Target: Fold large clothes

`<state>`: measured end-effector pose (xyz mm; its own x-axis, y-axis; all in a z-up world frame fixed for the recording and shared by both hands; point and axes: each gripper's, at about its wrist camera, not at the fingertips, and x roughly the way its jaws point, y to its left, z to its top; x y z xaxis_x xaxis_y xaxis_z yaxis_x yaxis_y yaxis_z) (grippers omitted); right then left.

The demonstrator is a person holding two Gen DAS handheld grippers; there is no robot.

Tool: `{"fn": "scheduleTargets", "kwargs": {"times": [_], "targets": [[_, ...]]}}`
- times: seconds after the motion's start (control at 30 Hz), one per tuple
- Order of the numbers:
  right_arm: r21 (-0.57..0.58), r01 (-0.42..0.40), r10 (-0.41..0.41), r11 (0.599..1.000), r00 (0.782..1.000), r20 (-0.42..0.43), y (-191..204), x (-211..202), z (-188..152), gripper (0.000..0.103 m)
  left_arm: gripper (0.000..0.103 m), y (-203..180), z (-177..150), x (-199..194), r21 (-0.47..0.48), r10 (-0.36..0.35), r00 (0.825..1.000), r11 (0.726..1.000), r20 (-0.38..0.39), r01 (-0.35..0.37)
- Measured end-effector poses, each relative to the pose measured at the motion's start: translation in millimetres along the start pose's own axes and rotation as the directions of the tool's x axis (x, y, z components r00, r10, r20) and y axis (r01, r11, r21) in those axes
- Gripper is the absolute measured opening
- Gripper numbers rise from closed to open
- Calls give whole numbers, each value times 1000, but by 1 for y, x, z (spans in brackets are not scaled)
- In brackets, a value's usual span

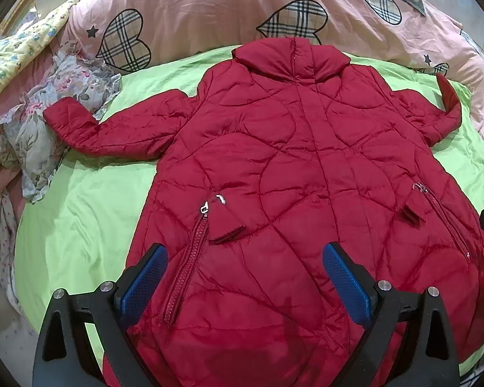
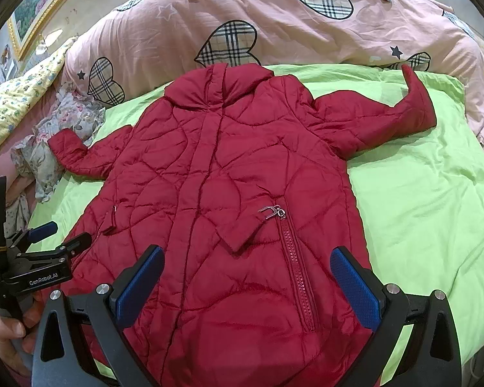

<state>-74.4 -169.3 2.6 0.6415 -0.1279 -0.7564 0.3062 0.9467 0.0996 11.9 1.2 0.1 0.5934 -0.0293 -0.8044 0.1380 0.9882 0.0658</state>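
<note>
Coat (image 1: pixel 290 167): red quilted, spread flat front-up on green sheet (image 1: pixel 80 213), collar at 12 o'clock, hem at 6.
Sleeves: both spread out; left-view 9 o'clock cuff (image 1: pixel 69 119) lies on floral fabric (image 1: pixel 32 135); 3 o'clock cuff (image 2: pixel 418 96) bent up toward 12.
Pockets: two zipped, one each side of centre placket; silver zipper pull (image 2: pixel 272 212) lying at top of zip, small flap just beside it.
Left gripper (image 1: pixel 245 277): blue pads (image 1: pixel 143 283) wide apart, nothing between them, hovering over hem area at 6 o'clock; contact with coat can't tell.
Right gripper (image 2: pixel 247 280): blue pads (image 2: pixel 355 287) spread apart, holding nothing, over lower coat at 6 o'clock.
Surroundings: pink duvet with plaid hearts (image 2: pixel 274 22) bunched at 12 o'clock behind collar; yellow floral quilt (image 2: pixel 13 109) at 9–10 o'clock; framed picture (image 2: pixel 38 6) at 10–11 o'clock.
</note>
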Motion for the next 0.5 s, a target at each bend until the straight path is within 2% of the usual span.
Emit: {"fn": "scheduleTargets", "kwargs": {"times": [0.23,0.5], "targets": [[7,-4,4,1000,1000,2,-3,0,1,103,98,1,2,0,-7,-8,1000,1000,21,8],[8,-8,8,1000,1000,6,-4,0,3,103,98,0,4,4,14,17,1000,1000,-22,-17]]}}
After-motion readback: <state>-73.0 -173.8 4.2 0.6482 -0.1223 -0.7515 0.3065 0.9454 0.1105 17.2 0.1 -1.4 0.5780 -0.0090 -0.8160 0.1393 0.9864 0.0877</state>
